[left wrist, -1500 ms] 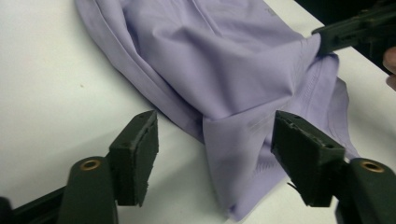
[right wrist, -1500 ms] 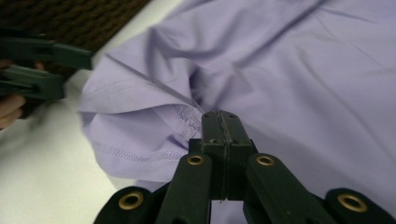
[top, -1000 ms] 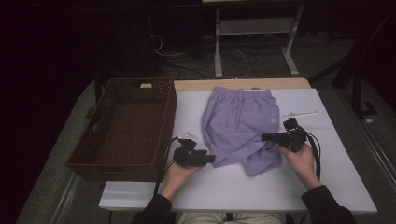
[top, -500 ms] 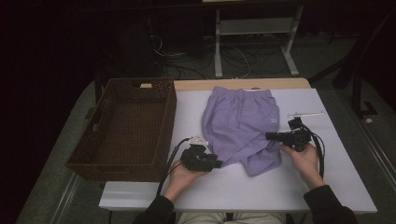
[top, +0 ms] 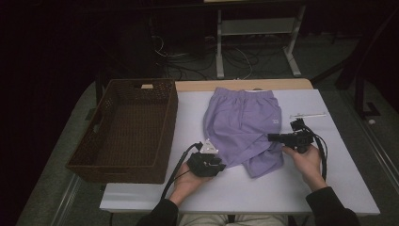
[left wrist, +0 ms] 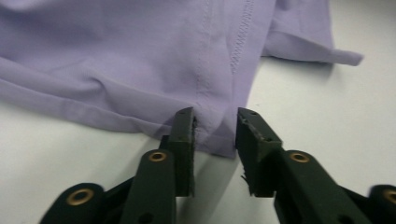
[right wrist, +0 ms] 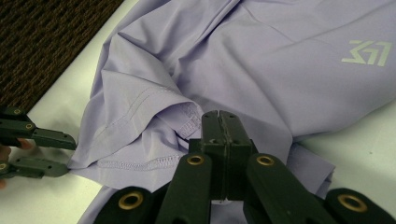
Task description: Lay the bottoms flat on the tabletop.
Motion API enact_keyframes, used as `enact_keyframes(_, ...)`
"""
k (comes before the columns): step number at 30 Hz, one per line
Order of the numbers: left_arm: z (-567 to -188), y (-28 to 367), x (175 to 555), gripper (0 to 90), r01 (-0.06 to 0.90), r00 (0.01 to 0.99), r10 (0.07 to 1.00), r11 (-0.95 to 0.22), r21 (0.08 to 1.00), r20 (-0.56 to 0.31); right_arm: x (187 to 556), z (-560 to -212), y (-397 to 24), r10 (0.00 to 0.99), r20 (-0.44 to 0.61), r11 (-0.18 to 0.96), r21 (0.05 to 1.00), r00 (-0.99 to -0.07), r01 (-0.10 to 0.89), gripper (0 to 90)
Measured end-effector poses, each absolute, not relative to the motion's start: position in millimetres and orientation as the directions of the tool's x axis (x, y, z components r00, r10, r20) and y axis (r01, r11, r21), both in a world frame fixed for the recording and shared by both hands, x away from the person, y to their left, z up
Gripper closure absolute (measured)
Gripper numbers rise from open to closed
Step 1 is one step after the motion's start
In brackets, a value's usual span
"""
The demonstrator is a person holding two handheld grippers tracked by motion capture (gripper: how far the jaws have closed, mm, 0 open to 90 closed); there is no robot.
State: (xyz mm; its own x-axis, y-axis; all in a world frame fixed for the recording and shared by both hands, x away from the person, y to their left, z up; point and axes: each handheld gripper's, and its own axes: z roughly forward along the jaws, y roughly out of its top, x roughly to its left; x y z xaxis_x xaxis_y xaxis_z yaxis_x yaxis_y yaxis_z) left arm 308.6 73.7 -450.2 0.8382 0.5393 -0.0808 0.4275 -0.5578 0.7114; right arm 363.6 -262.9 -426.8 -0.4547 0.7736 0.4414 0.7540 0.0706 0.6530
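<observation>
Shorts [top: 242, 125] lay mid-frame on counter [top: 329, 188]. Your left hand-held gripper [top: 217, 165] had been closing, hem between jaws, narrow gap remaining. Your right hand-held gripper [top: 272, 137] was clamped on fabric.

Surface [top: 301, 188]: white rectangular top, tan wooden strip along far edge. Brown wicker basket [top: 126, 127] at left edge, overhanging it, long side running from near edge toward far edge; inside looks bare. Lilac shorts [top: 244, 125] spread flat at middle, waistband toward far edge, one leg folded over toward near edge; small pale logo on side toward right edge. Thin pale stick-like item [top: 308, 115] near right edge, well apart from basket; too small to identify.
</observation>
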Motion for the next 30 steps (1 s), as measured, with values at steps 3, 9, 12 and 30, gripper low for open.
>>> enact_keyframes(3, -450.5, 70.0, 305.5, 72.5, 0.399, 0.838, 0.546, -0.575, 0.714, -0.028, 363.5, -426.7, -262.3, 0.774, 0.441, 0.072, 0.653, -0.455, 0.754, 89.2)
enact_keyframes(9, -451.0, 69.6, 308.8, 86.5, 0.404, 0.826, 0.563, -0.564, 0.72, -0.022, 363.1, -426.6, -261.9, 0.773, 0.439, 0.075, 0.654, -0.458, 0.752, 89.2)
enact_keyframes(12, -447.8, 70.7, 308.3, 87.7, 0.419, 0.818, 0.575, -0.57, 0.706, -0.021, 361.5, -426.2, -261.8, 0.769, 0.441, 0.078, 0.654, -0.463, 0.752, 89.2)
enact_keyframes(30, -417.7, 127.1, 270.9, 87.8, 0.457, 0.77, 0.637, -0.509, 0.729, -0.038, 299.7, -422.8, -226.4, 0.63, 0.499, 0.208, 0.629, -0.595, 0.749, 89.2)
